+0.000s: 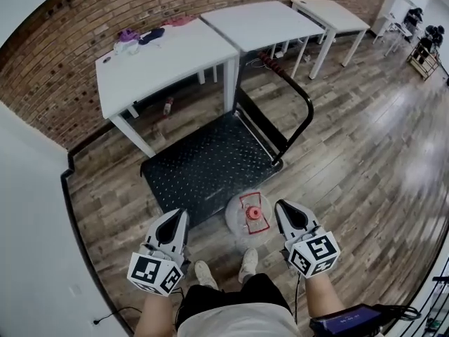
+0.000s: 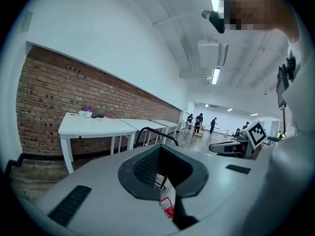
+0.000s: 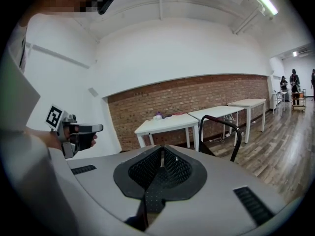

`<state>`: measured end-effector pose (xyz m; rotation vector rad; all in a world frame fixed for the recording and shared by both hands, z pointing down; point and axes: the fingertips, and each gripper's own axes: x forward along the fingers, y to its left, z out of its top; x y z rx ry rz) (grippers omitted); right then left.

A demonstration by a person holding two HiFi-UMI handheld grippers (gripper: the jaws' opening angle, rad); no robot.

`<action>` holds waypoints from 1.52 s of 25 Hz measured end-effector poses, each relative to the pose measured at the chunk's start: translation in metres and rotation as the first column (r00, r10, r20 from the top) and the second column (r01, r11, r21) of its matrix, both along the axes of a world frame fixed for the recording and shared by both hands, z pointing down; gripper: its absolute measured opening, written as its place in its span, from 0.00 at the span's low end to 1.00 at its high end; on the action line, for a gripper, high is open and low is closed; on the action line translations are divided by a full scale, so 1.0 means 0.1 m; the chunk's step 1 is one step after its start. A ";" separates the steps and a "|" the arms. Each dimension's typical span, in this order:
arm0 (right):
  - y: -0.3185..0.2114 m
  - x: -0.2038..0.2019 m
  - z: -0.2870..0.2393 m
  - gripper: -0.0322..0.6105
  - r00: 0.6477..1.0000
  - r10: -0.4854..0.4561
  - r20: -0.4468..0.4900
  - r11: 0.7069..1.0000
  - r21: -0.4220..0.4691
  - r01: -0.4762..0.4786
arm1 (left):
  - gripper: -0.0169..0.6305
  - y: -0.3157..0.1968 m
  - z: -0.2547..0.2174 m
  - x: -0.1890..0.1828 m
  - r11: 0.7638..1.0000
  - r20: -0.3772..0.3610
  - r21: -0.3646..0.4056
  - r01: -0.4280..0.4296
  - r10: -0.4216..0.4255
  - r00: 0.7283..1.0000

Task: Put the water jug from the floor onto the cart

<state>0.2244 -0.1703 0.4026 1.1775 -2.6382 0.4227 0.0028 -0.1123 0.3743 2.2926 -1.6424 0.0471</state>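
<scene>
The clear water jug (image 1: 247, 220) with a red cap and red carry handle stands on the wooden floor. It is just off the near corner of the black flat cart (image 1: 203, 167), whose push handle (image 1: 302, 100) rises at the far right end. My left gripper (image 1: 181, 216) hovers left of the jug and my right gripper (image 1: 282, 208) right of it; neither touches it. Both are shut and hold nothing. In the left gripper view a sliver of the jug (image 2: 167, 203) shows below the left gripper (image 2: 160, 154). The right gripper (image 3: 161, 154) points toward the cart handle (image 3: 224, 119).
White tables (image 1: 165, 58) line the brick wall (image 1: 42, 69) behind the cart, one with small items on top. A white wall runs along the left. The person's shoes (image 1: 205, 272) stand just behind the jug. Other people are far down the room (image 2: 199, 122).
</scene>
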 end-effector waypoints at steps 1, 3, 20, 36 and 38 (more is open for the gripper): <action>-0.04 0.02 0.06 0.05 1.000 -0.007 -0.010 1.000 -0.011 0.007 | 0.02 -0.02 0.06 0.02 1.000 -0.002 -0.012 0.006 -0.006 1.000; -0.12 0.06 0.21 0.05 1.000 -0.013 -0.025 0.999 -0.034 0.012 | 0.02 -0.06 0.17 0.06 1.000 -0.006 -0.029 0.012 -0.012 1.000; -0.46 0.05 2.17 0.35 0.983 -0.037 -0.180 0.968 -0.250 -0.009 | 0.02 -0.01 1.49 0.02 0.983 0.000 -0.183 0.018 -0.019 1.000; -0.28 -0.14 3.83 0.53 0.912 -0.192 -0.362 0.925 -0.377 0.045 | 0.02 -0.03 2.44 0.04 0.974 -0.013 -0.226 -0.002 -0.001 1.000; -0.26 -0.15 4.00 0.54 0.900 -0.210 -0.381 0.920 -0.389 0.050 | 0.02 0.00 2.55 0.04 0.972 -0.015 -0.237 -0.006 0.002 1.000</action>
